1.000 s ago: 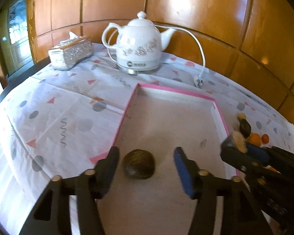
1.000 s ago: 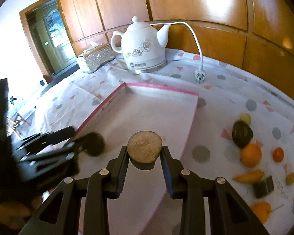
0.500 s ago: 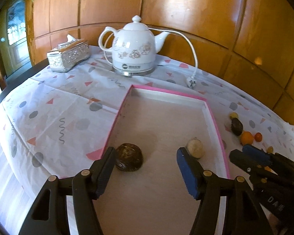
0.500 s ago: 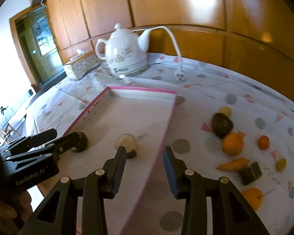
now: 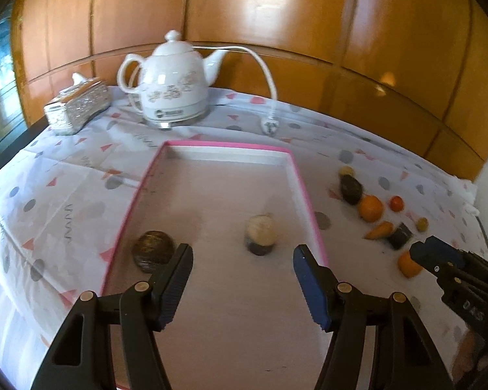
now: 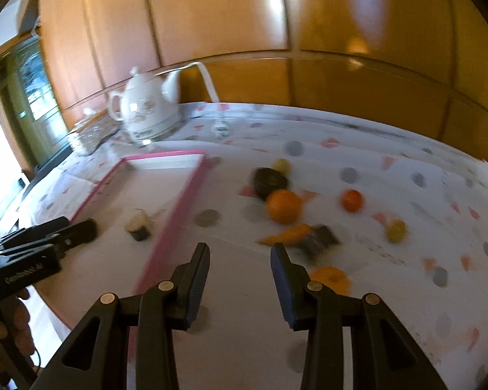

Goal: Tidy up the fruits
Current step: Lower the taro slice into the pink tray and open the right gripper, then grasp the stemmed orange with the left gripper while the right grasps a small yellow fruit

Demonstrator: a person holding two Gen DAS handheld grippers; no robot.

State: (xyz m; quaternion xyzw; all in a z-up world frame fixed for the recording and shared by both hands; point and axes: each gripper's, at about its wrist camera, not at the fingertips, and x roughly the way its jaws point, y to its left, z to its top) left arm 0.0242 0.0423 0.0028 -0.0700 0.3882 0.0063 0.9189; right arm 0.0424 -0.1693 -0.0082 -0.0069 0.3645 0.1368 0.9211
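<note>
A pink-rimmed tray (image 5: 304,191) (image 6: 182,201) lies on the patterned tablecloth. In it sit a dark round fruit (image 5: 153,251) and a tan-topped cut fruit (image 5: 261,234) (image 6: 139,223). My left gripper (image 5: 240,260) is open and empty above the tray's near end. My right gripper (image 6: 240,256) is open and empty over the cloth right of the tray. Loose pieces lie right of the tray: a dark avocado (image 6: 270,180), an orange (image 6: 283,206), a carrot piece (image 6: 284,233), a small red fruit (image 6: 352,200) and an orange piece (image 6: 330,279).
A white electric kettle (image 5: 172,87) with a cord and plug (image 5: 269,126) stands behind the tray. A silver tissue box (image 5: 78,105) sits at the back left. Wooden wall panels close the far side. The table's edge runs along the left.
My right gripper released the tan-topped fruit into the tray, opened, and swung right toward the loose fruits. My left gripper drew back from the dark fruit and stays open.
</note>
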